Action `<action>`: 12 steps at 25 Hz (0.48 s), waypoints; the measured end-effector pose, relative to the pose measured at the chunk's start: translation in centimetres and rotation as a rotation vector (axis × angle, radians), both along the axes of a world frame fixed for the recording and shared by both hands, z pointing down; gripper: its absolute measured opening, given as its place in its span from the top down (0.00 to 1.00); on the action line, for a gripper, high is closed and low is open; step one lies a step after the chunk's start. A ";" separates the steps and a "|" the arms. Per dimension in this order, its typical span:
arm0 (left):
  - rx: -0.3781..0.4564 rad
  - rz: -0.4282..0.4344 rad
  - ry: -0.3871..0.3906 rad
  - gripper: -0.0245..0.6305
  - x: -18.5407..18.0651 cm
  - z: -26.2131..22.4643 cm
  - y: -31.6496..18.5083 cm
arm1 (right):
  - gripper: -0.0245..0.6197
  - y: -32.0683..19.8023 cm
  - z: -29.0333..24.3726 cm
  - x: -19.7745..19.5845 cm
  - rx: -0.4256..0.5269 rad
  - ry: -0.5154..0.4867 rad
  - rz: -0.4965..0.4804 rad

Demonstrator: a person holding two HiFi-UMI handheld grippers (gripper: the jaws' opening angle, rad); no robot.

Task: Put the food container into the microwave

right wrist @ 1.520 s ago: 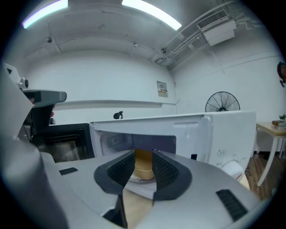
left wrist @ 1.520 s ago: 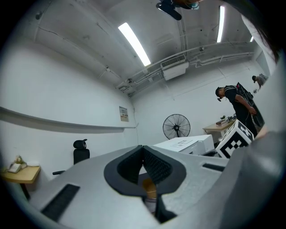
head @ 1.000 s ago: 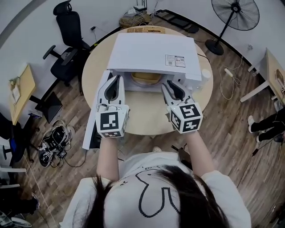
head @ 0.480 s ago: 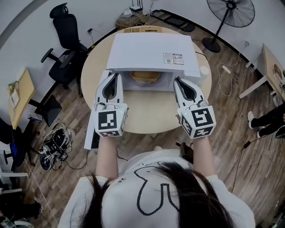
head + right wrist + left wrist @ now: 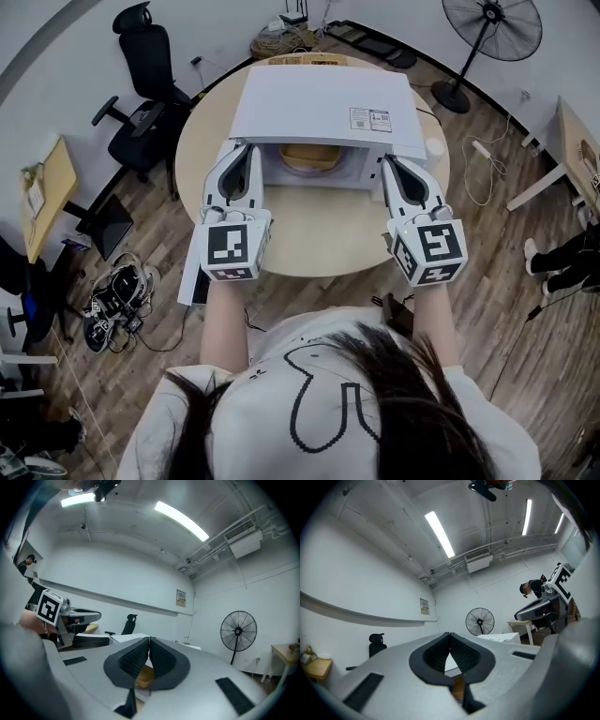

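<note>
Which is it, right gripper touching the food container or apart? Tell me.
Apart. The head view shows the food container inside the microwave, with the right gripper outside, a gap between.

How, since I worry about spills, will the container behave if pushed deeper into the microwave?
The container looks low and wide, so it would probably slide rather than tip. Its tan colour suggests paper or pulp: likely light, perhaps crushable. Whether it is full can't be seen, so its weight is uncertain.
</note>
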State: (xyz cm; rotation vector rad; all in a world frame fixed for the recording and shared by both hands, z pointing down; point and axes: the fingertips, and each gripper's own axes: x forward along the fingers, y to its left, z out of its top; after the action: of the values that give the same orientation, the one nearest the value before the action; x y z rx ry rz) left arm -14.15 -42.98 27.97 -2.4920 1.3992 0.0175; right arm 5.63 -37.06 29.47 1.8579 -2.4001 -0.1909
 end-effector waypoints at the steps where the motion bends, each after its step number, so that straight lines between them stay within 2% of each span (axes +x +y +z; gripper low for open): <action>1: 0.001 0.000 -0.001 0.95 0.0 -0.1 0.0 | 0.92 0.0 0.0 0.0 0.001 0.001 0.000; 12: -0.001 0.001 -0.006 0.95 0.1 0.1 0.3 | 0.92 0.0 0.5 0.1 -0.012 -0.003 -0.002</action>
State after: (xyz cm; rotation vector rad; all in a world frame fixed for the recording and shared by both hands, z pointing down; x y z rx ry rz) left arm -14.04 -42.72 28.10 -2.4915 1.3953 0.0096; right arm 5.69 -37.03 30.01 1.8517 -2.4004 -0.1731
